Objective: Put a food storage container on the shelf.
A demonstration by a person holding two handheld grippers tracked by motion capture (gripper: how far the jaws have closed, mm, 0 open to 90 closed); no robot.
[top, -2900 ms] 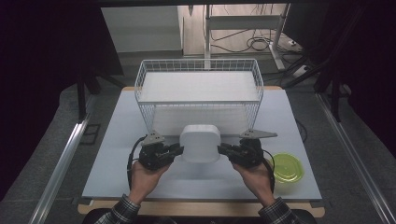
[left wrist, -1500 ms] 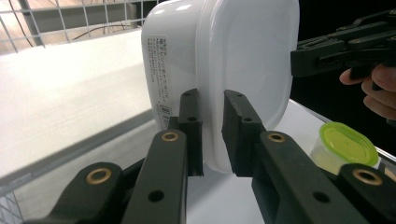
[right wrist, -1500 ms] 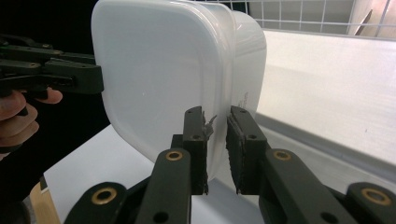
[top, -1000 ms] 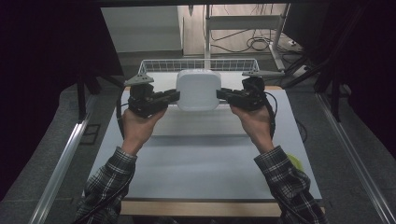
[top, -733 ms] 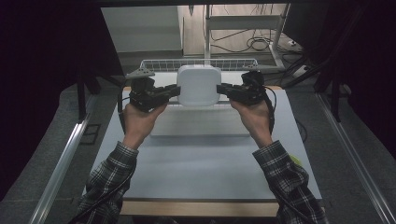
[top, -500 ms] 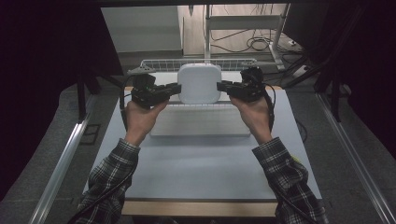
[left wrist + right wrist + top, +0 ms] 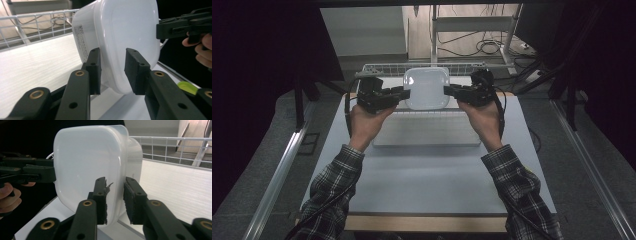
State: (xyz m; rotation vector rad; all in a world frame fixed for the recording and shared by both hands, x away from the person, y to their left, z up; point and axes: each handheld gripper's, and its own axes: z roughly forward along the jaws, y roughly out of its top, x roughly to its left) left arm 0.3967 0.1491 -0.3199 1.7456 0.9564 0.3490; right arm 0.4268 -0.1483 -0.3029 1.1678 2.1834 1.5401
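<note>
A white plastic container (image 7: pixel 427 89) stands tilted on edge over the near side of the wire basket (image 7: pixel 382 67), its broad face toward me. My left gripper (image 7: pixel 404 94) sits at its left rim and my right gripper (image 7: pixel 447 90) at its right rim. In the left gripper view the rim (image 7: pixel 117 85) runs between my left gripper's (image 7: pixel 113 53) pads, which have just been opening and stand a little off it. The right gripper view shows my right gripper (image 7: pixel 115 182) the same way around the container (image 7: pixel 85 160), its jaws also just opened wider.
The basket's wire wall (image 7: pixel 37 22) and white floor (image 7: pixel 180 187) lie just beyond the container. A grey table top (image 7: pixel 427 165) stretches toward me under both forearms. A green object (image 7: pixel 186 86) lies on the table at the right.
Since the earliest frame the container has been carried from the table's front up over the basket. In the last second it edged slightly farther back, and both hands stayed at its sides.
</note>
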